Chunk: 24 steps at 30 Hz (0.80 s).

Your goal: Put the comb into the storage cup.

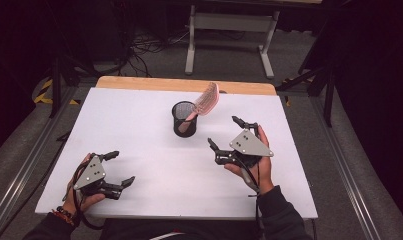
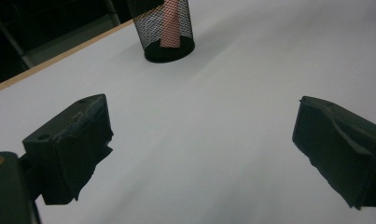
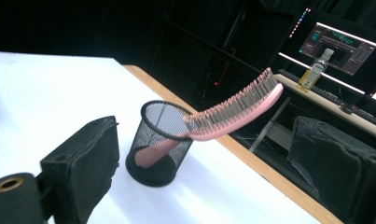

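**Both tools spread and empty; pink brush stands in the mesh cup**

Nearest the person, the left tool sits low over the white bench at its near left part, held by the left hand, with a grey three-cornered plate on top. Its jaws are spread wide with nothing between them; in the left gripper view only bare white bench surface lies in the gap of the left tool.

A little farther in and to the right, the right hand holds the right tool, which also carries a grey plate. Its jaws stand wide apart and grip nothing. It points toward the middle of the bench, and in the right gripper view the cup appears in the gap of the right tool, well apart from both jaws.

Beyond both tools, near the centre of the bench toward its far half, stands a black mesh cup, upright. A pink hairbrush rests in it handle-down, leaning on the rim, its bristled head sticking out and tilting up to the right. The right gripper view shows the mesh cup and the hairbrush with bristles facing upward; the left gripper view shows the mesh cup with the pink handle inside.

Behind the bench's wooden far edge is a grey floor with a white frame and cables. A monitor and a bottle sit in the dark background.
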### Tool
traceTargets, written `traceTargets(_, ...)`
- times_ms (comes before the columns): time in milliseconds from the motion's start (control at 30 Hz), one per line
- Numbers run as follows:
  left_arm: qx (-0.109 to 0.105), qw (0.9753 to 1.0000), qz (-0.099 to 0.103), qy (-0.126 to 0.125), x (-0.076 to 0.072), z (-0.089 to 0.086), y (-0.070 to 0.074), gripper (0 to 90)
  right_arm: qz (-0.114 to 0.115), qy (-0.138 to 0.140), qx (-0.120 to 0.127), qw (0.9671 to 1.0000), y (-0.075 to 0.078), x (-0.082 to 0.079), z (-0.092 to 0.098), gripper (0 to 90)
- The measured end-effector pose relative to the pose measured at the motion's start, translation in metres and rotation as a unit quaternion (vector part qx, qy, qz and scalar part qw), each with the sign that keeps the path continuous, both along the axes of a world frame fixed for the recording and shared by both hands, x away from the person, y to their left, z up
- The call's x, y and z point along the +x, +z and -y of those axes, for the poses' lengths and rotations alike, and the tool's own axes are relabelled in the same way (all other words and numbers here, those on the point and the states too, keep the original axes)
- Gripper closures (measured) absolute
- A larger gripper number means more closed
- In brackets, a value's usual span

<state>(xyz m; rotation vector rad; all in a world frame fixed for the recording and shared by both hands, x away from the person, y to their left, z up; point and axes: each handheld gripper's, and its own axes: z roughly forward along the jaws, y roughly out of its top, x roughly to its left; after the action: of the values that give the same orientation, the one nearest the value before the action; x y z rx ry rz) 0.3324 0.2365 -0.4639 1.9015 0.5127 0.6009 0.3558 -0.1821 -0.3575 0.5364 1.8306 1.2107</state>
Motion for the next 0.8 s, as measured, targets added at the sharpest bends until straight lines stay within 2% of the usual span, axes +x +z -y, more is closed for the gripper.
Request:
traceTargets(100,0.002,1.0000,0.002,-0.001,-0.001,0.000,0.001,5.7,-0.002,0.002,0.002,1.0000,-0.001,-0.003,0.004,9.0)
traceTargets(300,0.001,1.0000,0.003,-0.002,-0.001,-0.001,0.001,5.7,0.003,-0.004,-0.014,0.9999,-0.004,-0.010,0.011,9.0)
traceTargets(800,0.001,1.0000,0.003,0.000,-0.001,-0.001,0.001,6.1,-0.010,-0.002,-0.030,0.9995,-0.021,-0.024,0.025,9.0)
